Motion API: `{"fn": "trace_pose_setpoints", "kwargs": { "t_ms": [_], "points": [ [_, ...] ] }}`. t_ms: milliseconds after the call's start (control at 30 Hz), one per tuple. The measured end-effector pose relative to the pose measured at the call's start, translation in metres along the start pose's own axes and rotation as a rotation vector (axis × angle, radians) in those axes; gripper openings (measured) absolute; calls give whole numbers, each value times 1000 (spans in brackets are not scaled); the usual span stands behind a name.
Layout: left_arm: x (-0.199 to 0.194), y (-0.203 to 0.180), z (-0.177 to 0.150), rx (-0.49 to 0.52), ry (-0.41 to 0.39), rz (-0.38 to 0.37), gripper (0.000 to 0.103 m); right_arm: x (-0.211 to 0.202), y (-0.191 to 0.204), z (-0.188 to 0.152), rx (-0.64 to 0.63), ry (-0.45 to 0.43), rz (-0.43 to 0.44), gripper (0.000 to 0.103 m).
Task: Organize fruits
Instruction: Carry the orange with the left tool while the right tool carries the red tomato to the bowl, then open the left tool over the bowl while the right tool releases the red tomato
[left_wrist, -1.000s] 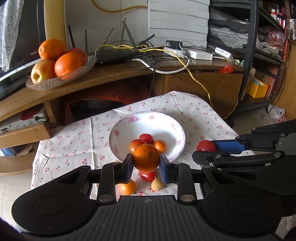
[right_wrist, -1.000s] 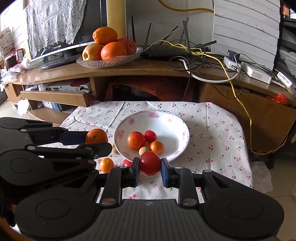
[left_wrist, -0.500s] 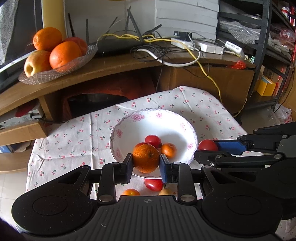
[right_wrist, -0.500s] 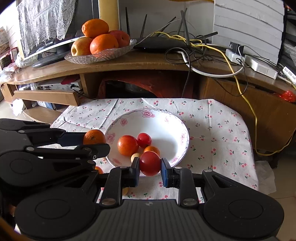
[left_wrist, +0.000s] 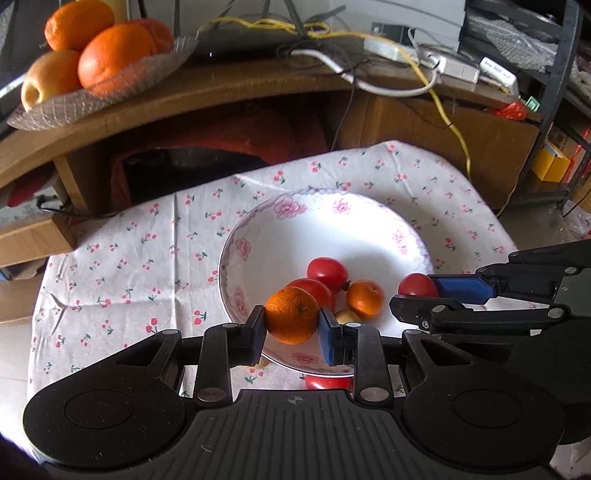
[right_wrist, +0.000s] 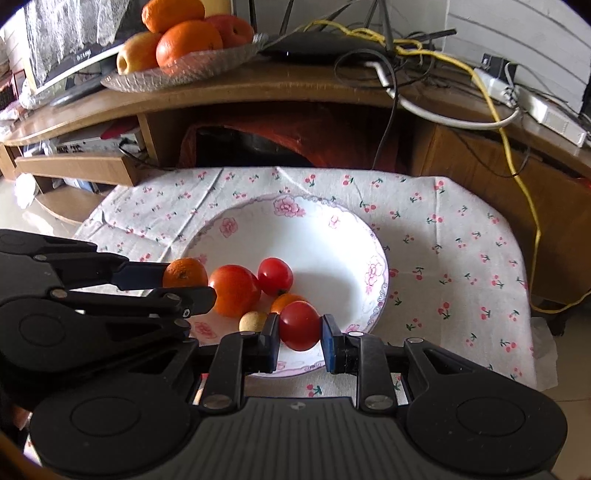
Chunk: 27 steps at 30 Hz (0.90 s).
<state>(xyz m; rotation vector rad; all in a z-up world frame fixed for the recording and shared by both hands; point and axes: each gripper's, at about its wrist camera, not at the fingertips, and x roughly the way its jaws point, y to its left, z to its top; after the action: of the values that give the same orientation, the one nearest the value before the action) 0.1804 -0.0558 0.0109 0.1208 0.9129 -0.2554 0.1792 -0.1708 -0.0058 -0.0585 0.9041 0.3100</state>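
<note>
Over floral-clothed worktop (left_wrist: 122, 258) and near rim of white bowl (left_wrist: 369, 236): left tool (left_wrist: 291, 325) clamping orange (left_wrist: 291, 314), right tool (right_wrist: 300, 338) clamping tomato (right_wrist: 299, 325).

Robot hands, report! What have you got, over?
Left gripper shut on orange; right gripper shut on tomato. Both over bowl. Four fruits already inside.

The bowl (right_wrist: 373, 254) sits mid-cloth (right_wrist: 461, 258); four fruits (right_wrist: 275, 276) lie in its near-left part. Behind the bowl stands a shelf (right_wrist: 295, 88) bearing a fruit dish (right_wrist: 207, 70).
</note>
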Motion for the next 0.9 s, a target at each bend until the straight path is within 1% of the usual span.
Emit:
{"fn": "trace_pose_setpoints", "kwargs": {
  "t_ms": [133,300,367,467,733,900],
  "points": [
    [12,3,3,-7,27,1,37,14,-2,3,1,26,-4,26],
    [15,2,7,16,31,7,37,26,-4,4,6,61,-7,26],
    [16,3,10,12,31,9,37,27,-4,5,13,58,-3,26],
    [19,7,13,-11,31,-8,37,26,-5,7,23,50,-6,26],
    [22,5,18,-14,19,-4,38,27,-13,9,67,49,1,27],
    [23,7,19,-23,12,8,43,27,-14,9,77,48,-2,27]
  ]
}}
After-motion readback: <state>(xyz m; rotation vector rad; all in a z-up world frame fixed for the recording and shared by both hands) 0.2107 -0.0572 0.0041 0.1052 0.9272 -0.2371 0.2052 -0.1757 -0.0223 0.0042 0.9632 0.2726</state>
